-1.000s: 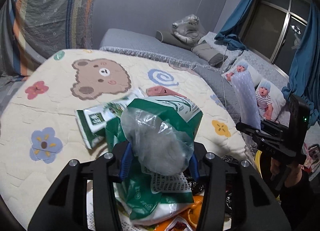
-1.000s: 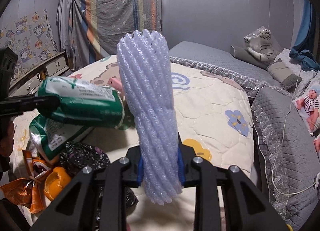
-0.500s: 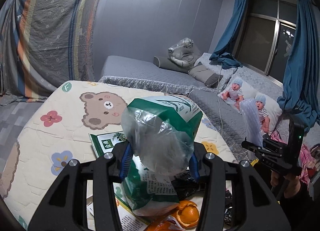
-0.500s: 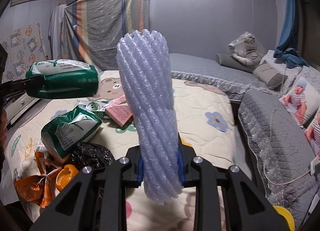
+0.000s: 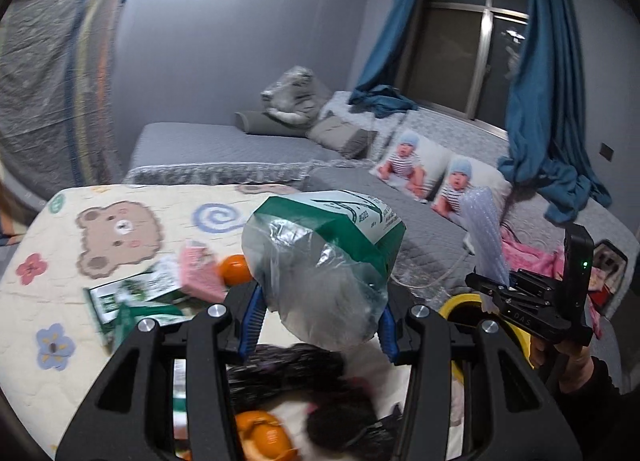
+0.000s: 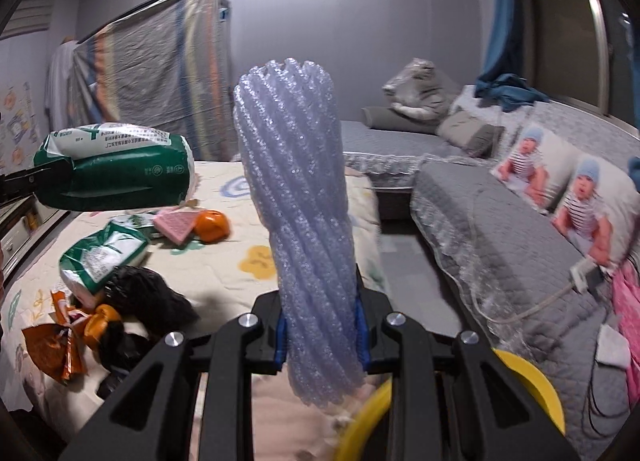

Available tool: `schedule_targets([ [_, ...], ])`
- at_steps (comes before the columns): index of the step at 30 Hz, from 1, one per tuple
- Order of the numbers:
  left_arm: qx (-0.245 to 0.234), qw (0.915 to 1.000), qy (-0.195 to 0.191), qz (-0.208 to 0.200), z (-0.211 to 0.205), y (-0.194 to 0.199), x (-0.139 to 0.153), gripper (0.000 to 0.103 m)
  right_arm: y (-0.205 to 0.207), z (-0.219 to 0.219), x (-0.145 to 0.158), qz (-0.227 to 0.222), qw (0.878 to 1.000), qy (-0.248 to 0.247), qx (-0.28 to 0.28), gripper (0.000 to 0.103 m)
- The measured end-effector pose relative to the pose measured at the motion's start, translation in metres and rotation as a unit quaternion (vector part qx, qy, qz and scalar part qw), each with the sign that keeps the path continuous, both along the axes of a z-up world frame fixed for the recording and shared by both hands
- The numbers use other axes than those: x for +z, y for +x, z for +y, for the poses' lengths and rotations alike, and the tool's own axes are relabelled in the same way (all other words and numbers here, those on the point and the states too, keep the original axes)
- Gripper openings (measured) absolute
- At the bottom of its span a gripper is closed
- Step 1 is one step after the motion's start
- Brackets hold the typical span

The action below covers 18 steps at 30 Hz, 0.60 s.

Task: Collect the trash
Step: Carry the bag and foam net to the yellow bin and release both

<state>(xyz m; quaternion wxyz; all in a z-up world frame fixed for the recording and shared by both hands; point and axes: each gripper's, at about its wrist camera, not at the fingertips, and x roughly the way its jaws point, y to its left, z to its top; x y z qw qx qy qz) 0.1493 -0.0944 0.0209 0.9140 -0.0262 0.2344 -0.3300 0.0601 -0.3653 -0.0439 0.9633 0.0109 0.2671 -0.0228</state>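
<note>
My left gripper (image 5: 318, 327) is shut on a green and white plastic package (image 5: 332, 245) with a clear crumpled end, held above the bed; it also shows in the right wrist view (image 6: 116, 171) at the left. My right gripper (image 6: 320, 341) is shut on a white foam net sleeve (image 6: 302, 197) that stands upright; sleeve and gripper also show in the left wrist view (image 5: 484, 229) at the right. A yellow bin rim (image 6: 532, 385) lies just below the right gripper and shows in the left wrist view (image 5: 456, 301).
On the cartoon quilt (image 6: 248, 245) lie another green package (image 6: 100, 257), a pink wrapper (image 6: 176, 223), an orange (image 6: 212, 225), black bags (image 6: 148, 297), orange peel and wrappers (image 6: 60, 345). A grey bed with baby-print pillows (image 6: 568, 189) is at the right.
Both grippers have risen and swung right with their loads. The yellow bin rim has come into view below the right gripper. An orange and the pink wrapper now show on the quilt.
</note>
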Motion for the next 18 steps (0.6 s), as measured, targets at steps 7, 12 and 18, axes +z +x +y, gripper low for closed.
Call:
schedule_targets([
  [7,-0.053,0.9986,-0.006,-0.004,-0.052,-0.009,-0.001,0.044,-0.033,-0.041,-0.005,-0.002,0.998,0.004,-0.067,0.024],
  [12,-0.093,0.9956,-0.007,0.006,-0.088,-0.013,-0.01,0.044,-0.052,-0.063,-0.009,-0.002,0.994,0.002,-0.11,0.024],
  [18,-0.142,0.9896,0.01,0.019,-0.136,-0.02,-0.029,0.044,-0.072,-0.086,-0.02,0.011,0.989,0.007,-0.149,0.024],
])
